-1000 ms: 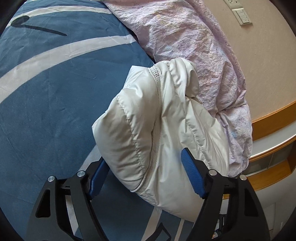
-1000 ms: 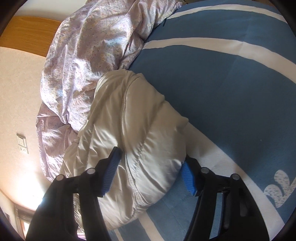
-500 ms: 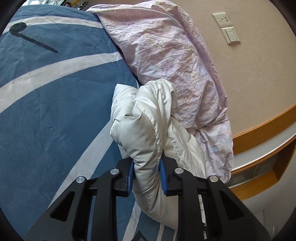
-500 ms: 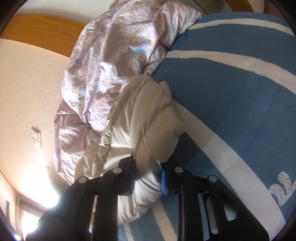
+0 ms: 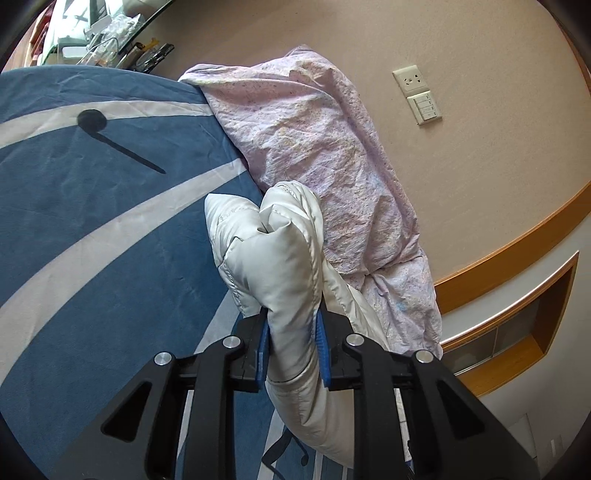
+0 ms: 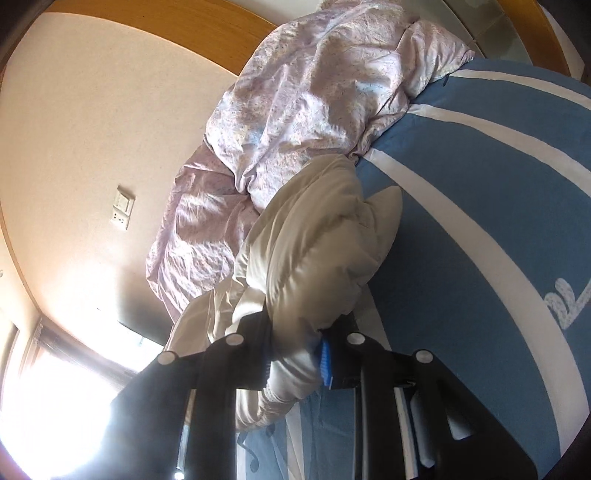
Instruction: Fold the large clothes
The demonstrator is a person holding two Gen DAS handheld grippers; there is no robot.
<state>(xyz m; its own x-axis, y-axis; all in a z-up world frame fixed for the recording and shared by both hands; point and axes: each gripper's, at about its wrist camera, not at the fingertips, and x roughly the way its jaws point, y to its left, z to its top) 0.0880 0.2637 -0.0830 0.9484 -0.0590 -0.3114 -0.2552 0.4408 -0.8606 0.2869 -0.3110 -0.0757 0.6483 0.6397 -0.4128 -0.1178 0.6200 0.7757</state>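
A puffy cream-white padded jacket [image 5: 280, 266] lies bunched on a blue bedspread with white stripes [image 5: 92, 229], next to the pink quilt. My left gripper [image 5: 291, 347] is shut on a thick fold of the jacket and holds it up off the bed. In the right wrist view the same jacket [image 6: 314, 251] shows from the other side. My right gripper [image 6: 295, 362] is shut on another fold of it, also raised. The rest of the jacket hangs below both grippers, partly hidden by them.
A crumpled pink floral quilt [image 5: 325, 155] is heaped along the beige wall, touching the jacket; it also shows in the right wrist view [image 6: 314, 110]. A wall socket and switch [image 5: 417, 94] and a wooden shelf ledge [image 5: 517, 295] are at right. A cluttered desk [image 5: 96, 33] stands beyond the bed.
Both grippers went from open around the jacket to shut on its folds. Both then lifted the jacket off the bedspread, bringing more wall into view.
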